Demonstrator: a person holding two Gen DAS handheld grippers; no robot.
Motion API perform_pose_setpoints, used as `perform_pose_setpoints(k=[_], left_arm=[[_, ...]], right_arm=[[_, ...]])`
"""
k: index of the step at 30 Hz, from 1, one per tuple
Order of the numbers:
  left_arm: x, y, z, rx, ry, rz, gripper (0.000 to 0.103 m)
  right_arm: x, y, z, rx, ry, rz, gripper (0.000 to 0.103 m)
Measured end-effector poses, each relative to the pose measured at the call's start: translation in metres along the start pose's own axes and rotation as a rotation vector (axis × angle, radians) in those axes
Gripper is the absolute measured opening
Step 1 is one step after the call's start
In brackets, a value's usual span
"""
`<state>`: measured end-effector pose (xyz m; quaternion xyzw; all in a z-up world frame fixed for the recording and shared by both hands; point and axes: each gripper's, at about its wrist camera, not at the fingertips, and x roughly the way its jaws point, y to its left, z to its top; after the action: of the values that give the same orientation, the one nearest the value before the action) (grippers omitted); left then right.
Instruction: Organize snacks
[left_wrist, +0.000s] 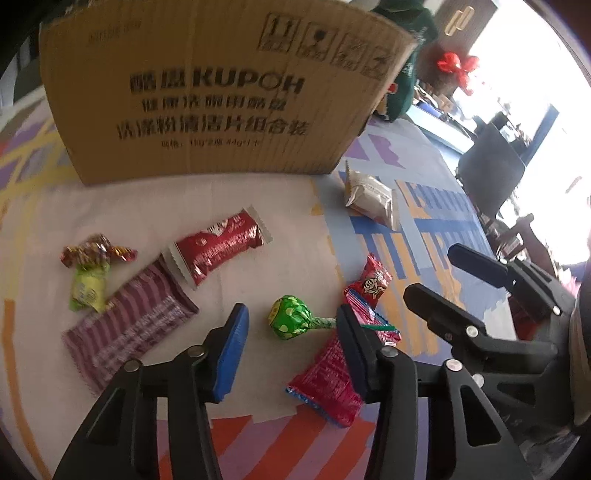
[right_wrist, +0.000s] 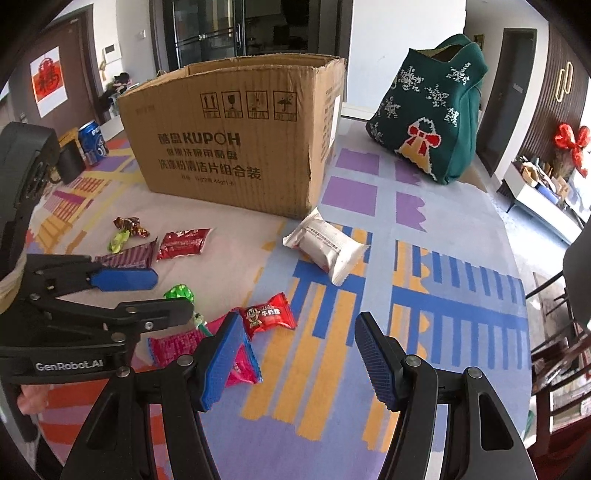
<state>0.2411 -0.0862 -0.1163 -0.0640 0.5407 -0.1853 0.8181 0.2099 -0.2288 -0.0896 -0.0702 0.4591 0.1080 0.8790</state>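
Left wrist view: the left gripper is seen pointed down at the patterned tablecloth. Its blue-padded fingers are held apart; nothing is pressed between them. The green lollipop is lain on the cloth in the gap between the finger tips, its stick run toward the right-hand finger. A pink snack packet is partly covered by that finger. A small red candy packet is found just beyond it. To the left, a purple striped packet is overlapped at its far end by a dark red packet. A yellow-green candy and a foil-wrapped candy are placed together further left. A white packet is set near the corner of the cardboard box, by which the far side of the table is closed off. The right gripper is noted at the right, its fingers parted over the cloth.

Right wrist view: the right gripper is seen with jaws apart and empty, over bare patterned cloth. The pink packet is partly hidden by its left finger, and the red candy packet is lain just past that fingertip. The left gripper is entered from the left, jaws parted about the lollipop; contact cannot be made out. The white packet is lain ahead. A green knitted bag is stood right of the box, a blue can to its left
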Motion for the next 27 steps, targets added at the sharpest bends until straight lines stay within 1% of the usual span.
perform_pose_setpoints(k=[2,6,9,13,14,17,18,22,24,27], left_arm=[[0.003,0.002,0.000,-0.029,0.004,-0.016,0.045],[0.005,0.003,0.001,-0.050,0.003,-0.017,0.040],[0.008,0.001,0.001,-0.036,-0.005,-0.009,0.036],[0.009,-0.002,0.003,-0.029,-0.014,-0.007,0.035],[0.010,-0.003,0.003,-0.026,-0.015,-0.007,0.030],[0.010,-0.005,0.005,-0.009,-0.017,-0.004,0.025],[0.009,-0.005,0.006,0.000,-0.019,0.002,0.025],[0.007,-0.005,0.005,0.017,-0.026,0.011,0.025],[0.009,-0.004,0.005,0.012,-0.021,0.008,0.025],[0.009,-0.004,0.004,0.003,-0.022,0.003,0.025]], right_arm=[[0.004,0.000,0.001,-0.002,0.004,0.007,0.064],[0.010,0.000,0.001,-0.005,0.015,0.021,0.064],[0.015,-0.001,0.001,0.005,0.022,0.028,0.063],[0.022,-0.003,-0.002,0.022,0.036,0.047,0.062],[0.024,-0.004,-0.002,0.028,0.039,0.051,0.062],[0.031,-0.004,-0.003,0.033,0.054,0.058,0.061],[0.033,-0.003,-0.003,0.030,0.057,0.059,0.061],[0.041,0.001,-0.001,0.021,0.071,0.064,0.055],[0.044,0.002,0.000,0.026,0.078,0.067,0.046],[0.047,0.001,-0.002,0.034,0.084,0.072,0.040]])
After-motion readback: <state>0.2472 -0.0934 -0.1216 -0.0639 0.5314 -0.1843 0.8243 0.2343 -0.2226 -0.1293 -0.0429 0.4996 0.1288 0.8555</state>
